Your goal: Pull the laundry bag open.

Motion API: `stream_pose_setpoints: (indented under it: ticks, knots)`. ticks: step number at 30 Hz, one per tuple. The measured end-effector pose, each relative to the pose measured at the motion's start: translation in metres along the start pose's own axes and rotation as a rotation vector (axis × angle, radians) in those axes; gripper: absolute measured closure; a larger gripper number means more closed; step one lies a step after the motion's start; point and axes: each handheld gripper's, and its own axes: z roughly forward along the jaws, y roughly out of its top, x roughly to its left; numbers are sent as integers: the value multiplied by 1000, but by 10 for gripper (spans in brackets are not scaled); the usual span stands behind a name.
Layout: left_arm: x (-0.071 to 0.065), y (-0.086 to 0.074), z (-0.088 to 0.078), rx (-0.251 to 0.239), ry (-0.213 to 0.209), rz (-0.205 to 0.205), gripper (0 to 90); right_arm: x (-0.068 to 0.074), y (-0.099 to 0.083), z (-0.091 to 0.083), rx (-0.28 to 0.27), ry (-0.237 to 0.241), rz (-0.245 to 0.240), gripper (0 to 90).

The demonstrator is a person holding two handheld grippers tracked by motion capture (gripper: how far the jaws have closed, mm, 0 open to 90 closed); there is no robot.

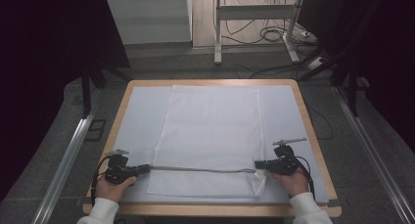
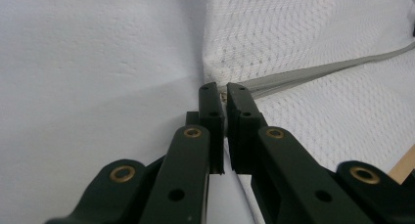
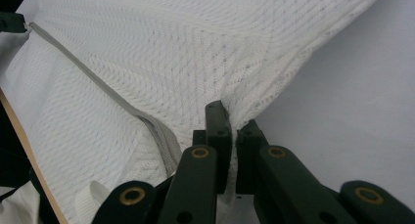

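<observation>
Lying flat on the white sheet (image 1: pixel 142 111) of the tabletop (image 1: pixel 210 82), a mesh bag (image 1: pixel 210 131), its grey zipper (image 1: pixel 200 169) pulled taut near the front edge between the left tool (image 1: pixel 147 168) and right tool (image 1: pixel 258 164), each clenched on the bag's side edge. Nothing else on the sheet beside the bag; bare strips left and right of it, a narrow band before the front rim. Beyond the far edge, grey floor (image 1: pixel 161 67), a metal stand (image 1: pixel 254 13) and cables (image 1: pixel 274 35), well apart.
</observation>
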Motion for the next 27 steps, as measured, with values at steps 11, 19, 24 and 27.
stream_pose_setpoints:
  ticks: [11, 19, 24, 27]
  knots:
    - [-4, -1, -1, -36, 21, 24, 859, 1, -2, -3, -9, -25, -30, 764]
    - [-10, -2, -15, -194, 91, 79, 533, 3, -2, -16, -90, -73, -48, 468]
    - [-20, 8, -17, -233, 89, 169, 397, 8, -4, -28, -184, -103, -101, 385]
    - [-24, 13, -14, -234, 106, 232, 348, 8, -4, -37, -236, -120, -161, 358]
